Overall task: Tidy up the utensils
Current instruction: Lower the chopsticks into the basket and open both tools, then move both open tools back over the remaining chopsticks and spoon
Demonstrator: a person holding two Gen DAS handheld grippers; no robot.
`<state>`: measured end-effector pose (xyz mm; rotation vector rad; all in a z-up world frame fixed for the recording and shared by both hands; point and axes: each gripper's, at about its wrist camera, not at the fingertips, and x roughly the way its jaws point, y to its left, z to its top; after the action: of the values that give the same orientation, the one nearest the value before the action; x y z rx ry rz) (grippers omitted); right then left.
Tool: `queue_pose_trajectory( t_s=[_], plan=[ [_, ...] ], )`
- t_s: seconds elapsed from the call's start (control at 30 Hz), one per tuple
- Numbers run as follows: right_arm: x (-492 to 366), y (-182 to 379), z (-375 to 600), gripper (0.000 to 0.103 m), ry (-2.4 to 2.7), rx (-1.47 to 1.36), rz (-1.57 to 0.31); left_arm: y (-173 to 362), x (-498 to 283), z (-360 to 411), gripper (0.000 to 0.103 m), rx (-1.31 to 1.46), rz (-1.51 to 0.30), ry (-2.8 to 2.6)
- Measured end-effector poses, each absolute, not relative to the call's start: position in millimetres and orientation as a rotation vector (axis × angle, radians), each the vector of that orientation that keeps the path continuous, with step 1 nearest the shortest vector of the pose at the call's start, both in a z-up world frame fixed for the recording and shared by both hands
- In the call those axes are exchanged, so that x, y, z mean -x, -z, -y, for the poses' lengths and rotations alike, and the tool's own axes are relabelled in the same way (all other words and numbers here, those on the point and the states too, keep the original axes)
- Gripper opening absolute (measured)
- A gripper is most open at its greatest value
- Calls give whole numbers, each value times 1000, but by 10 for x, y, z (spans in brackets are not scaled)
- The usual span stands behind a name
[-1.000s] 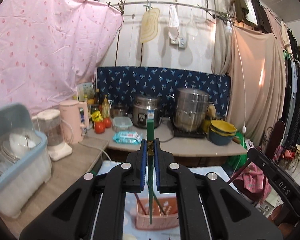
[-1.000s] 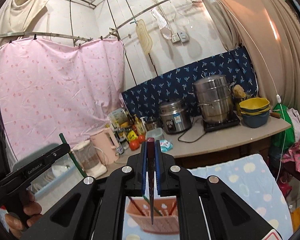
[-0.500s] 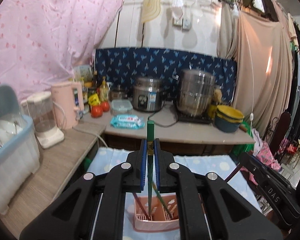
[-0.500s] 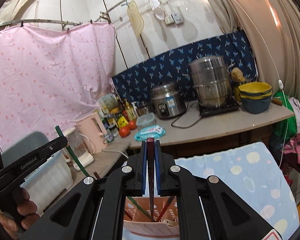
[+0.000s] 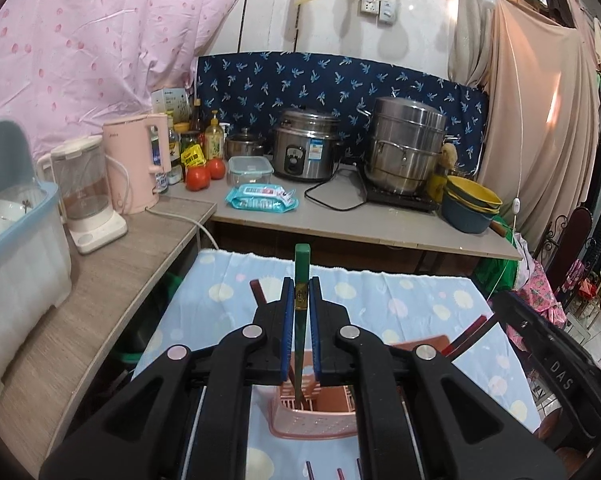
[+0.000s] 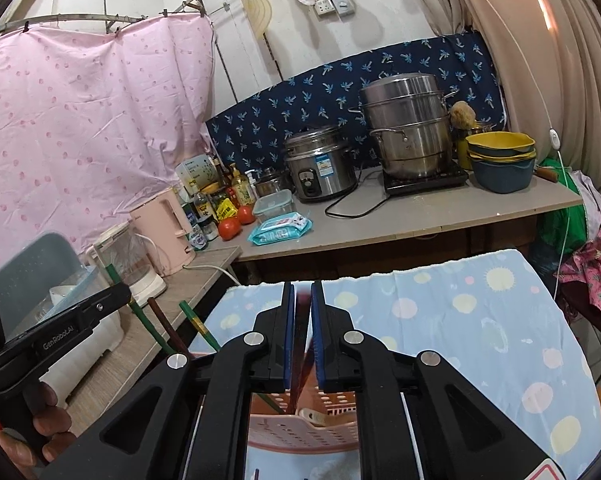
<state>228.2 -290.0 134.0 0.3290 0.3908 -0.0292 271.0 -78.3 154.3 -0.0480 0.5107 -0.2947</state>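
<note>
Green chopstick [image 5: 301, 276] stands upright, tip in basket [image 5: 316, 426].

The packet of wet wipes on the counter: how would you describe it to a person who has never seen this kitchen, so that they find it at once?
Start at the long grey counter under the dark blue patterned cloth on the wall. In front of the silver rice cooker, near the counter's front edge, lies the packet of wet wipes. It is the only flat, soft, light blue pack there, beside two red tomatoes.

Each black tool [image 5: 300, 300] has blue-faced fingers [image 5: 287, 304], silver screws and white "GenRobot.AI" lettering.
</note>
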Motion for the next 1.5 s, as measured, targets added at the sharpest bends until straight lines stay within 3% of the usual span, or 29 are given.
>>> queue_pose_trajectory(
  t_s=[0.1, 0.27, 0.33, 0.93, 1.5],
  plan=[
    [-2254, -1318, 2916, 17, 37, -332, -396, -1528, -2678, 771, 12, 42, -511, 288],
    [-2172, -1316, 2913, 26, 46, -341, -390, -1506, -2624, 756, 34, 44, -516, 276],
    [-2139, -1320, 2905, 30, 48, -341, -386, -1502, -2593, 750, 36, 43, -513, 272],
    [-1585, -1154, 2698, 31, 37, -312, -428, -1316, -2065, 613, 38, 32, -543, 288],
    [-696, -321, 2413, 31, 45, -296, -639, -342, -1264, 352, 38, 1, -763, 278]
  ],
)
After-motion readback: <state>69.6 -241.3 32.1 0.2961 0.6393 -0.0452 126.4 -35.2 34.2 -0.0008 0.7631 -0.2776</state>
